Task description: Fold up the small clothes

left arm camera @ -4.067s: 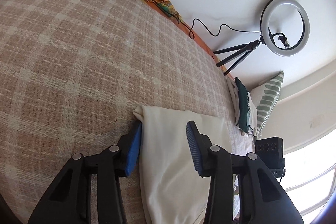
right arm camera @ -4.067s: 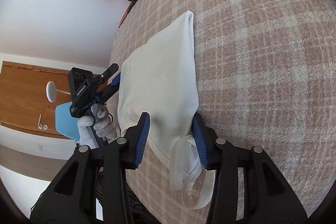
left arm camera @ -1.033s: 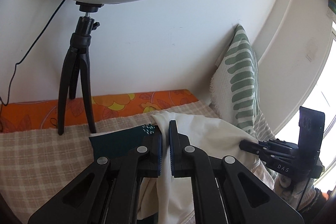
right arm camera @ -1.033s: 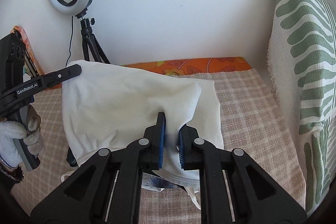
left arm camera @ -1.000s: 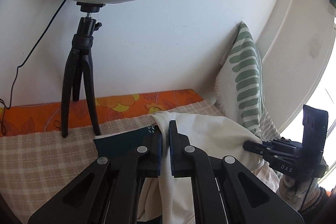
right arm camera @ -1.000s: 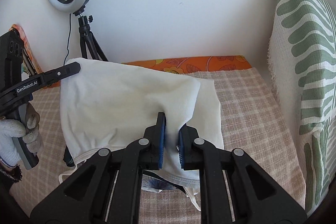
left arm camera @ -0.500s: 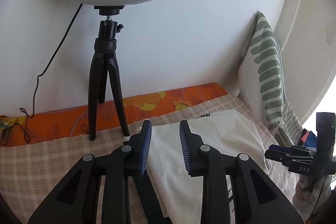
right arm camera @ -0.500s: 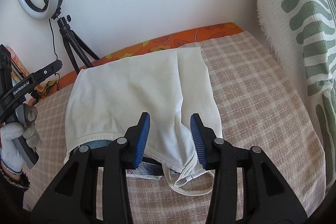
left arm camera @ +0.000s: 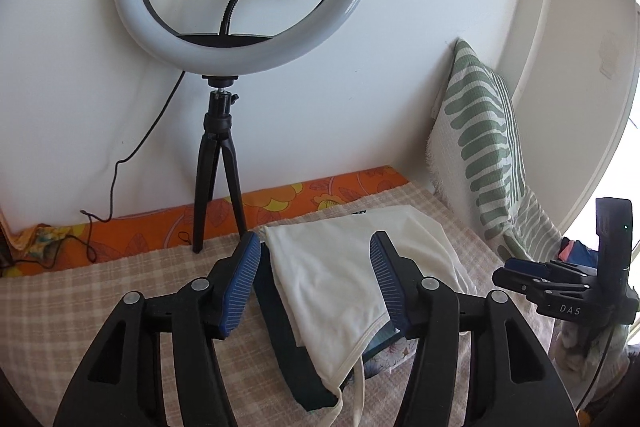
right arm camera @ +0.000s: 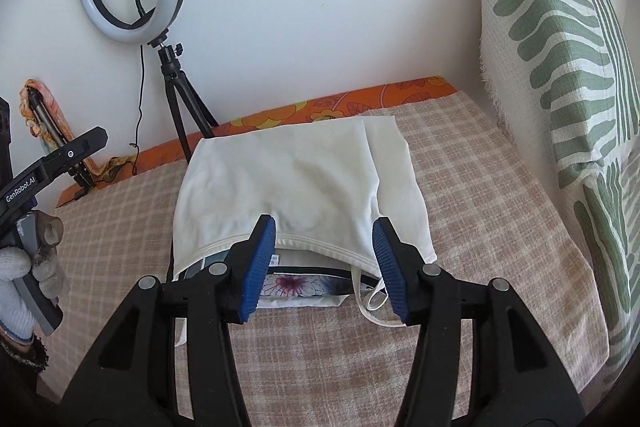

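A folded cream top (right arm camera: 304, 183) (left arm camera: 336, 267) lies flat on a small stack of folded clothes, over a floral piece (right arm camera: 296, 285) and a dark green piece (left arm camera: 280, 319), on the plaid bedspread (right arm camera: 480, 211). Its thin straps (right arm camera: 376, 303) trail off the near edge. My right gripper (right arm camera: 324, 243) hovers over the near hem, its jaws opening, pads clear of the cloth. My left gripper (left arm camera: 316, 263) is above the top's left side, jaws opening as well, nothing pinched. Each gripper shows at the other view's edge, held by a gloved hand (right arm camera: 24, 267).
A ring light on a black tripod (left arm camera: 218, 163) stands behind the stack by the white wall, its cable trailing left. A green-striped pillow (right arm camera: 560, 75) leans at the right. An orange floral sheet edge (left arm camera: 160, 223) runs along the wall. A folded tripod (right arm camera: 44, 123) lies far left.
Both grippers were shut on the cream top, holding it up; now both have opened and pulled back and up, and the top lies flat on the stack.
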`<state>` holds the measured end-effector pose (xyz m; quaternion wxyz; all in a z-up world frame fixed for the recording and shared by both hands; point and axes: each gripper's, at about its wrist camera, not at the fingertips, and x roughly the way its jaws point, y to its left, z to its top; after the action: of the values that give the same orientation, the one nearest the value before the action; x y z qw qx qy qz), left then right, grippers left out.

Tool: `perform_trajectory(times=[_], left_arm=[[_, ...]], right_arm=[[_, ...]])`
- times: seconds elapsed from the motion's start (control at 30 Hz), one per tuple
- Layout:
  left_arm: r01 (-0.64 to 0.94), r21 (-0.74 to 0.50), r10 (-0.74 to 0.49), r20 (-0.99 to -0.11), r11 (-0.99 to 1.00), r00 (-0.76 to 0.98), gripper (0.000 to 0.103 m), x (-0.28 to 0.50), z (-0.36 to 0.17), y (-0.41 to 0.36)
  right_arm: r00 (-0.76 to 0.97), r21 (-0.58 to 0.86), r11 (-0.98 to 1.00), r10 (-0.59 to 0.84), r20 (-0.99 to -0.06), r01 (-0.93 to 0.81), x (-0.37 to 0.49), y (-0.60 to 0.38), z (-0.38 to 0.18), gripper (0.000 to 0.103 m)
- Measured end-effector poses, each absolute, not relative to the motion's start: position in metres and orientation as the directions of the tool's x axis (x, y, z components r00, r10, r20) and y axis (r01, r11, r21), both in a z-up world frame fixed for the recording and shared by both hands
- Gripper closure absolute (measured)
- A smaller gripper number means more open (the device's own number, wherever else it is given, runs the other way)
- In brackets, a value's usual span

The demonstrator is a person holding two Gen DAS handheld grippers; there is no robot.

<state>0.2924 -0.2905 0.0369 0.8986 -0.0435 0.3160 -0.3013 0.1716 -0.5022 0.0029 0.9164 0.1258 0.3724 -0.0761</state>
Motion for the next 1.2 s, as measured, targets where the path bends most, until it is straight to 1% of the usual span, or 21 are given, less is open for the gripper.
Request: perform_trajectory(times=[0.03,0.13,0.2,0.33,0.37,0.4,0.5,0.6,0.77,0.9,1.07,1.13,1.2], left_arm=[[0.518,-0.267,-0.572,-0.535,0.813,0.622,0.041,0.285,0.041,-0.287],[0.527,-0.249,-0.57,-0.531,0.812,0.627,0.04,0.262,0.05,-0.277],[0.532,-0.245,-0.572,-0.526,0.811,0.629,0.034,0.246,0.054,-0.269],[0.54,-0.216,-0.563,-0.526,0.813,0.637,0.032,0.215,0.059,-0.255],[0.543,-0.21,-0.562,-0.526,0.813,0.638,0.03,0.208,0.059,-0.252],[0.545,-0.205,-0.561,-0.524,0.813,0.64,0.028,0.199,0.061,-0.248],[0.547,-0.192,-0.559,-0.512,0.815,0.652,0.024,0.177,0.063,-0.235],[0.549,-0.163,-0.547,-0.51,0.819,0.664,0.021,0.155,0.063,-0.225],[0.552,-0.122,-0.529,-0.51,0.825,0.678,0.02,0.123,0.057,-0.21],[0.542,-0.115,-0.518,-0.507,0.833,0.689,0.016,0.107,0.051,-0.201],[0.524,-0.098,-0.495,-0.508,0.846,0.705,0.015,0.093,0.047,-0.194],[0.517,-0.087,-0.484,-0.512,0.851,0.71,0.01,0.09,0.045,-0.194],[0.507,-0.078,-0.472,-0.51,0.858,0.719,0.001,0.087,0.043,-0.194]], right_arm=[[0.717,0.165,0.958,-0.055,-0.695,0.234,0.167,-0.497,0.009,0.049],[0.735,0.151,0.961,-0.071,-0.674,0.231,0.152,-0.48,0.025,0.042],[0.745,0.141,0.962,-0.084,-0.662,0.235,0.141,-0.468,0.034,0.037],[0.75,0.118,0.962,-0.112,-0.652,0.246,0.12,-0.442,0.044,0.035],[0.755,0.119,0.962,-0.113,-0.646,0.246,0.114,-0.436,0.046,0.034],[0.757,0.116,0.962,-0.117,-0.643,0.247,0.108,-0.429,0.047,0.03],[0.767,0.101,0.961,-0.14,-0.626,0.257,0.091,-0.412,0.048,0.022],[0.775,0.099,0.961,-0.144,-0.615,0.257,0.077,-0.397,0.046,0.021],[0.778,0.044,0.962,-0.19,-0.598,0.269,0.06,-0.374,0.045,0.018],[0.795,0.033,0.962,-0.205,-0.57,0.272,0.047,-0.361,0.046,0.009],[0.807,0.036,0.957,-0.221,-0.548,0.287,0.042,-0.354,0.044,0.006],[0.813,0.047,0.958,-0.214,-0.541,0.283,0.042,-0.352,0.043,0.004],[0.821,0.054,0.958,-0.212,-0.529,0.282,0.041,-0.35,0.043,0.001]])
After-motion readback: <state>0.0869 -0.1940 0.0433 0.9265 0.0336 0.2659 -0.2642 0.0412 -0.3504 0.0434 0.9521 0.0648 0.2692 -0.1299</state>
